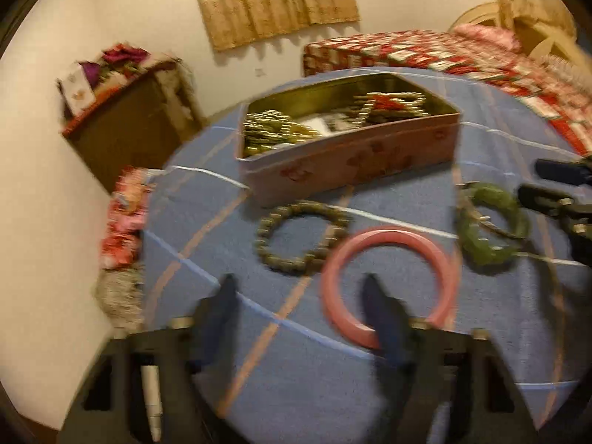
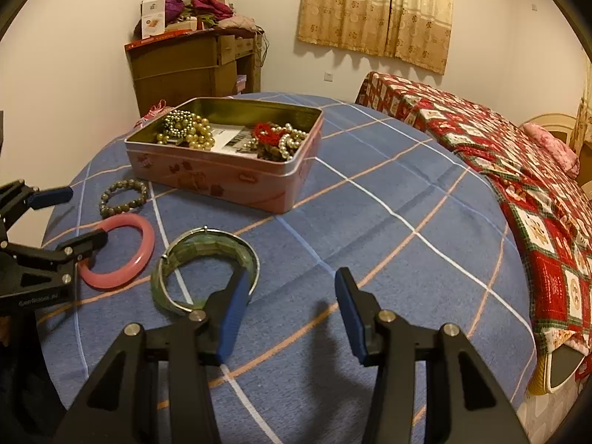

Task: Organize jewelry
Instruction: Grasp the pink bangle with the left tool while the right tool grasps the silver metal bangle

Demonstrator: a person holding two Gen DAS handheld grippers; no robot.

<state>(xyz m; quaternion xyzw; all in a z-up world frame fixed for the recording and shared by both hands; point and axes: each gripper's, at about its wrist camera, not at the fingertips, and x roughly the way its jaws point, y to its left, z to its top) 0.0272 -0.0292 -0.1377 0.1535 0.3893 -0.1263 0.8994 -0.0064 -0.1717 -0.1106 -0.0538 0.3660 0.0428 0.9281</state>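
A pink tin box [image 2: 229,181] [image 1: 351,155] holds several bead necklaces on the blue checked cloth. In front of it lie a grey-green bead bracelet [image 2: 124,198] [image 1: 301,236], a pink bangle [image 2: 122,251] [image 1: 388,285] and a green cuff bracelet [image 2: 205,266] [image 1: 492,229]. My left gripper [image 1: 299,296] [image 2: 74,218] is open, one finger over the near rim of the pink bangle. My right gripper [image 2: 292,277] is open and empty, its left finger over the cuff's right edge.
A wooden cabinet [image 2: 192,66] with clutter on top stands by the back wall. A bed with a red patchwork quilt [image 2: 518,185] runs along the right. A curtain [image 2: 377,11] hangs behind. The left wrist view is motion-blurred.
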